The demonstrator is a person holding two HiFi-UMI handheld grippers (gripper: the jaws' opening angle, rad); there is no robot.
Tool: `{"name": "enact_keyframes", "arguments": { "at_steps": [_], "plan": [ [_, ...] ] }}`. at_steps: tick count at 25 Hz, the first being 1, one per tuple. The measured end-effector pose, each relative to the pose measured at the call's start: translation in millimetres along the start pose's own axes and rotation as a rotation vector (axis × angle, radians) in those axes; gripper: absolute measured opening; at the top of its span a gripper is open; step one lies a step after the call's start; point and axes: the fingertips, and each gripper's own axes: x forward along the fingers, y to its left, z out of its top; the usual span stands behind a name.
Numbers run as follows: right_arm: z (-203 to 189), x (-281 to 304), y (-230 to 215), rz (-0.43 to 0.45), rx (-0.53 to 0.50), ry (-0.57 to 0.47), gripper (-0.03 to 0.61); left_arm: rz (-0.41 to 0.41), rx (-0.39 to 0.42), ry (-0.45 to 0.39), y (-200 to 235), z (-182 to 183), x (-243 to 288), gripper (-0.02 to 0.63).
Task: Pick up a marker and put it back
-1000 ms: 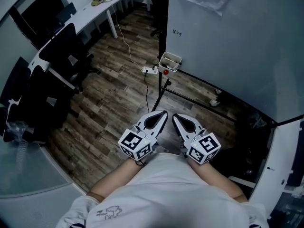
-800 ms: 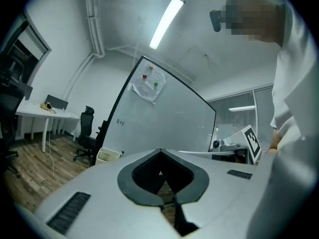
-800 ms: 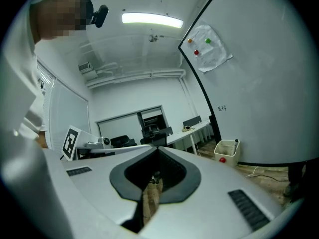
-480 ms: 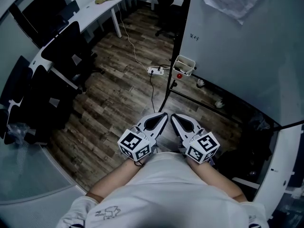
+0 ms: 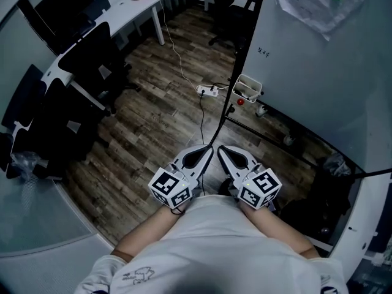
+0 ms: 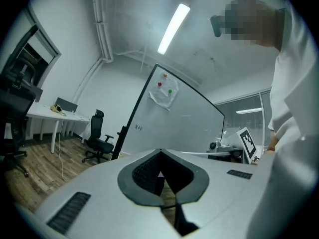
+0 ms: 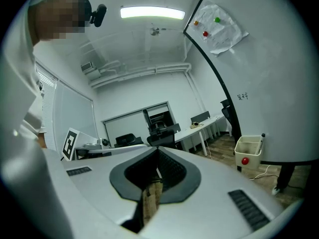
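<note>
Beside the whiteboard [image 7: 274, 83], a marker [image 7: 261, 139] stands upright in a basket [image 7: 252, 147].

The dark wood-plank floor [image 5: 153, 127] carries a white power strip [image 5: 208, 90], with a pale cable [image 5: 179, 51] trailing from it toward the desk [image 5: 119, 12]. Black office chairs [image 5: 92, 63] stand along its left side.

Floor: dark wood-plank floor [image 5: 153, 115] | Furniture: long white desk [image 5: 116, 11] by the far wall; black office chairs [image 5: 92, 60] beside it | Board: large whiteboard [image 5: 318, 84] on a black stand [image 5: 244, 48]; crumpled paper [image 5: 321, 5] pinned near its top edge | Floor items: white power strip [image 5: 208, 90] near the stand | Light: ceiling tube [image 6: 172, 28], lit | Walls: white wall [image 6: 75, 83]
</note>
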Motion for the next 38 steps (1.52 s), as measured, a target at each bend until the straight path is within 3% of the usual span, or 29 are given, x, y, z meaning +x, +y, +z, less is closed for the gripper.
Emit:
{"name": "enact_keyframes", "arguments": {
  "at_steps": [9, 23, 30, 38],
  "plan": [
    [12.1, 30.5, -25.8, 0.074, -0.002, 0.025, 0.011, 0.05, -0.007, 0.008, 25.0, 3.6, 28.1, 0.006],
    [50.7, 38.8, -157.5, 0.077, -0.001, 0.042, 0.011, 0.08, -0.05, 0.046, 56.5, -8.2, 158.5, 0.005],
    [64.1, 24.9, -223.5, 0.037, 0.036, 0.048, 0.012, 0.079, -0.05, 0.069, 53.4, -18.2, 218.2, 0.005],
    [60.1, 10.8, -281.8, -0.086, 0.034, 0.065, 0.012, 0.077, -0.07, 0.116, 56.1, -34.5, 254.3, 0.006]
  ]
}}
